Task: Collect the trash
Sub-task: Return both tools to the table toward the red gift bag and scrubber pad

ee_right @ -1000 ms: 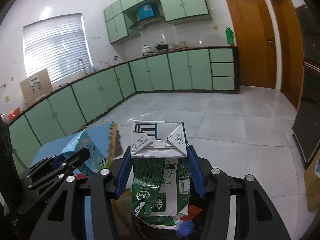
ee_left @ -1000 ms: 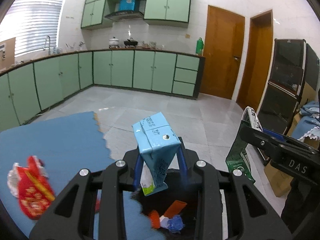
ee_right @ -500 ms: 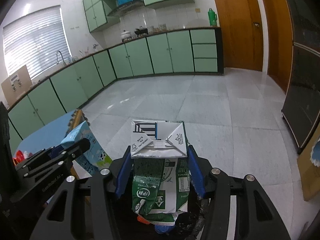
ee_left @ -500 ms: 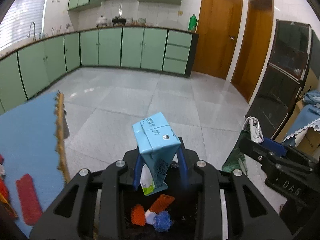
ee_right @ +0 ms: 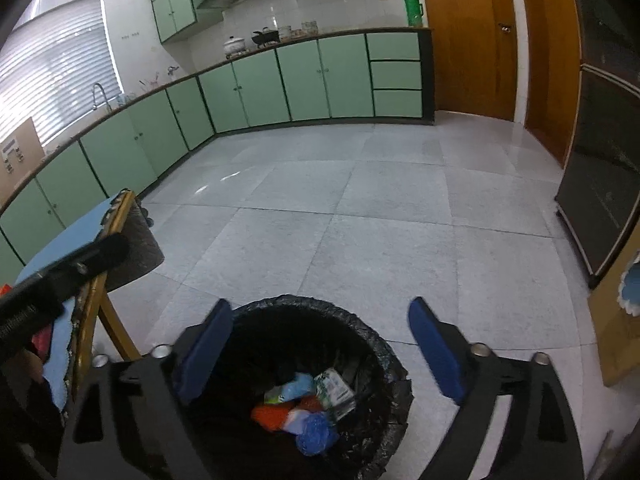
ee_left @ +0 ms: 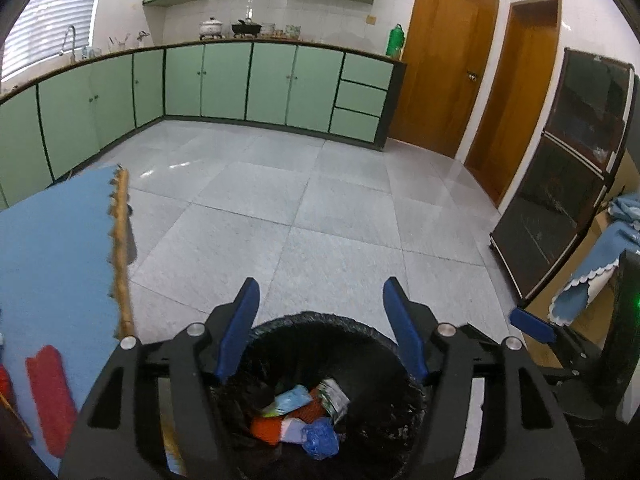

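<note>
My left gripper (ee_left: 322, 330) is open and empty above the black-lined trash bin (ee_left: 360, 330). My right gripper (ee_right: 322, 344) is open and empty above the same bin (ee_right: 372, 340). Inside the bin lie the light blue carton (ee_left: 292, 398), the green and white carton (ee_left: 334, 396), orange scraps (ee_left: 266, 428) and a blue crumpled wrapper (ee_left: 320, 438). The right wrist view shows the same cartons, light blue (ee_right: 298, 386) and green and white (ee_right: 336, 392). The right gripper's blue pad (ee_left: 532, 326) shows at the right of the left wrist view.
A table with a blue cloth (ee_left: 52, 248) and a wooden edge stands left of the bin, with red wrappers (ee_left: 50, 396) on it. A dark glass cabinet (ee_left: 560, 184) stands at the right. Green kitchen cabinets (ee_left: 224, 80) line the far walls across a tiled floor (ee_left: 340, 208).
Both grippers have opened. The light blue carton and the green and white carton have dropped from the jaws into the bin.
</note>
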`<state>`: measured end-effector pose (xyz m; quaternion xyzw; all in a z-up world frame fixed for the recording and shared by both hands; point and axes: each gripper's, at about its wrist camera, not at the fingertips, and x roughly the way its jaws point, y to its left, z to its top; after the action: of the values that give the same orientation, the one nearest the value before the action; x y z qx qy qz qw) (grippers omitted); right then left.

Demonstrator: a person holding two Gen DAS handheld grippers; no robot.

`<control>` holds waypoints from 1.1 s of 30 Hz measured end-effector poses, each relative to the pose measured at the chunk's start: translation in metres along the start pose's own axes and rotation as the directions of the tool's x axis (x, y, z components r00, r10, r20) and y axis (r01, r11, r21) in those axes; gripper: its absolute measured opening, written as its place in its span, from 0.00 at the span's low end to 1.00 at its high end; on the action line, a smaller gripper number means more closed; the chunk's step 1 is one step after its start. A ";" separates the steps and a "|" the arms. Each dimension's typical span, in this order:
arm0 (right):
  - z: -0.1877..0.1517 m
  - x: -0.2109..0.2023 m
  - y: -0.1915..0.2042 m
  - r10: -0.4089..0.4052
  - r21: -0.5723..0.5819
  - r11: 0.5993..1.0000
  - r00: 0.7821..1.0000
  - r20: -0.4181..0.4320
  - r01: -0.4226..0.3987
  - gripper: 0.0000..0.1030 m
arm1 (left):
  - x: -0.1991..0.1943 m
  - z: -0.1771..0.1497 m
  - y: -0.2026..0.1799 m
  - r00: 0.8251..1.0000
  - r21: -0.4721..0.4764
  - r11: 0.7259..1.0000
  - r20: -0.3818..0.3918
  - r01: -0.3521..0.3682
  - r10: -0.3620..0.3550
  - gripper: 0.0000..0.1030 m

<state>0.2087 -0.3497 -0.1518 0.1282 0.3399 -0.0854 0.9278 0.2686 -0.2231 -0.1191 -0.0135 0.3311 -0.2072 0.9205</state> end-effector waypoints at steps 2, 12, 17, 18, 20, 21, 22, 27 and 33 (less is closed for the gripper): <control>0.001 -0.006 0.004 -0.014 -0.007 1.000 1.000 0.011 0.014 0.94 | -0.011 0.003 0.004 1.000 0.000 1.000 0.021 -0.014 0.014 0.66; 0.001 -0.047 0.047 0.036 -0.019 0.999 0.998 0.058 -0.035 0.94 | -0.091 0.008 0.047 0.989 -0.037 0.995 0.112 -0.093 0.097 0.78; -0.003 -0.065 0.082 0.119 -0.033 0.992 0.993 0.014 -0.118 0.94 | -0.130 0.002 0.073 0.978 -0.055 0.988 0.141 -0.146 0.152 0.84; -0.005 -0.068 0.090 0.131 -0.039 0.991 0.991 0.008 -0.131 0.94 | -0.137 0.000 0.079 0.976 -0.060 0.986 0.143 -0.157 0.164 0.84; -0.009 -0.074 0.106 0.145 -0.056 0.988 0.989 0.012 -0.144 0.94 | -0.153 -0.006 0.097 0.970 -0.079 0.979 0.141 -0.187 0.197 0.84; -0.011 -0.077 0.115 0.156 -0.067 0.986 0.988 0.014 -0.155 0.94 | -0.160 -0.009 0.105 0.967 -0.089 0.976 0.140 -0.200 0.211 0.84; -0.012 -0.078 0.120 0.164 -0.072 0.984 0.986 0.013 -0.163 0.94 | -0.165 -0.011 0.112 0.965 -0.096 0.973 0.140 -0.211 0.223 0.84; -0.022 -0.078 0.160 0.217 -0.095 0.971 0.976 -0.013 -0.217 0.94 | -0.197 -0.027 0.155 0.939 -0.140 0.944 0.132 -0.300 0.318 0.85; -0.035 -0.070 0.205 0.262 -0.130 0.956 0.965 -0.034 -0.264 0.94 | -0.220 -0.043 0.190 0.912 -0.163 0.914 0.120 -0.372 0.393 0.85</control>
<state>0.1846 -0.1390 -0.0947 0.1106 0.3324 0.0626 0.9345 0.1599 0.0414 -0.0501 -0.0269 0.2706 0.0020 0.9623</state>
